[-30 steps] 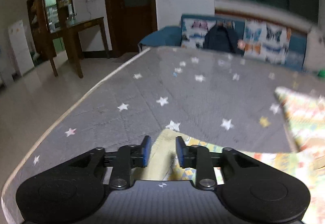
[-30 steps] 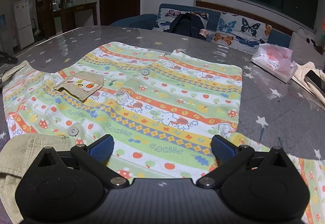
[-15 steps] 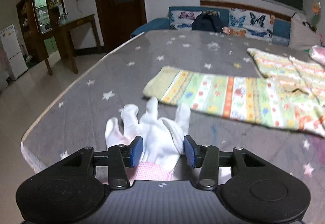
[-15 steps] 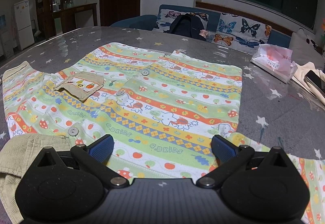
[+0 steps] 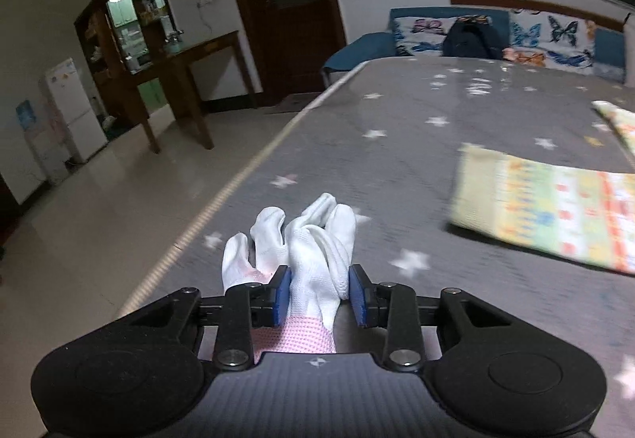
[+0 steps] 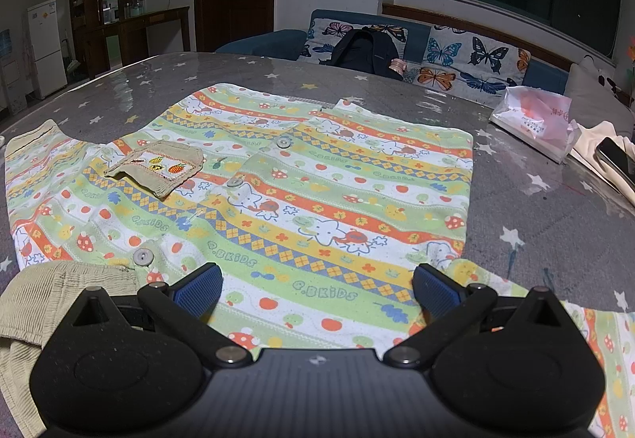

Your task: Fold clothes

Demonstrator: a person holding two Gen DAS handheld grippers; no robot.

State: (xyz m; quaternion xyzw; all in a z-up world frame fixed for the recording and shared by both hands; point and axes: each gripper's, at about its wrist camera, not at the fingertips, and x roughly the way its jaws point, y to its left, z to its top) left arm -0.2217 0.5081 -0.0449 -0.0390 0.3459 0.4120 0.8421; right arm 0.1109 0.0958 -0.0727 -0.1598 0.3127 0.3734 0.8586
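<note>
left wrist view: a white glove (image 5: 313, 251) is seen between the pads of the left gripper (image 5: 319, 295), whose jaws have just been closing; whether it is gripped cannot be told.
right wrist view: the right gripper (image 6: 317, 289) is spread wide above the shirt, nothing held.
shirt (image 6: 278, 200): laid flat on the star-patterned table (image 6: 535, 223), buttons up.
sleeve (image 5: 555, 208): stretched out, apart from the glove.

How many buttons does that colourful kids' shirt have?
4 show on the shirt, running down its middle: top button, second, a clear one that is hard to make out, and the lowest near the collar. Others may be hidden.
</note>
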